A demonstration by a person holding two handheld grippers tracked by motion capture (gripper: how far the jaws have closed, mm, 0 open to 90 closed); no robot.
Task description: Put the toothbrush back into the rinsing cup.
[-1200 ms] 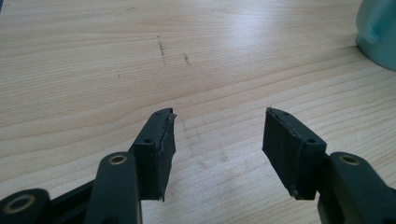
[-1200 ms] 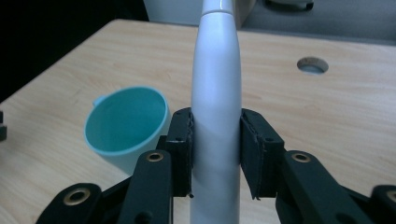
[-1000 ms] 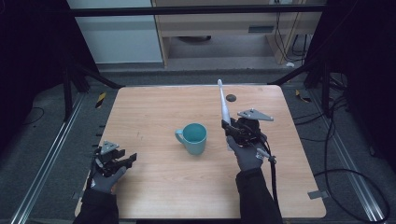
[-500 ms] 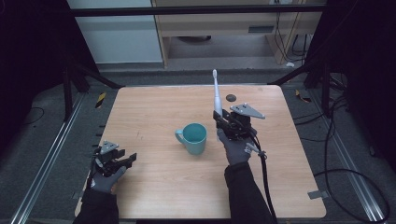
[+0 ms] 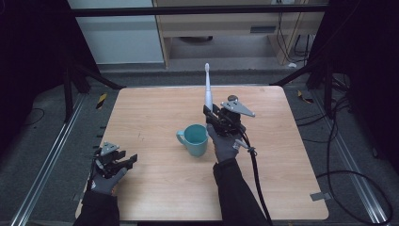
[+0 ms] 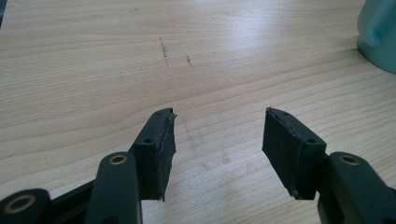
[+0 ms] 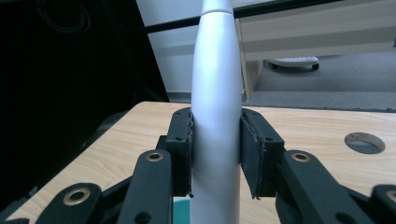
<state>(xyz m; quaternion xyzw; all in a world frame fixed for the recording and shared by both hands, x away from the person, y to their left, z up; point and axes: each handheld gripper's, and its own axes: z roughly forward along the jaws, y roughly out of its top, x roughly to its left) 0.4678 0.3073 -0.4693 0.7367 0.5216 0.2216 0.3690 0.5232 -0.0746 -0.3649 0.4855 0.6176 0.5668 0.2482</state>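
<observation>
A white electric toothbrush [image 5: 207, 89] stands upright in my right gripper [image 5: 211, 114], head up, just right of and above a teal mug [image 5: 196, 139] at the middle of the wooden table [image 5: 155, 113]. In the right gripper view both pads [image 7: 182, 149] press the toothbrush handle [image 7: 216, 121]; a bit of teal shows below the jaws. My left gripper [image 5: 126, 160] rests low at the table's front left, jaws wide apart. In the left gripper view nothing lies between its pads [image 6: 159, 149], and the mug [image 6: 379, 35] shows at the upper right.
A round cable hole [image 7: 364, 142] sits in the table's far right part. Black frame posts and rails surround the table. A black cable [image 5: 256, 174] trails from the right gripper along the forearm.
The right hand has carried the upright toothbrush leftward, closer to the mug. The left gripper and the mug have stayed put.
</observation>
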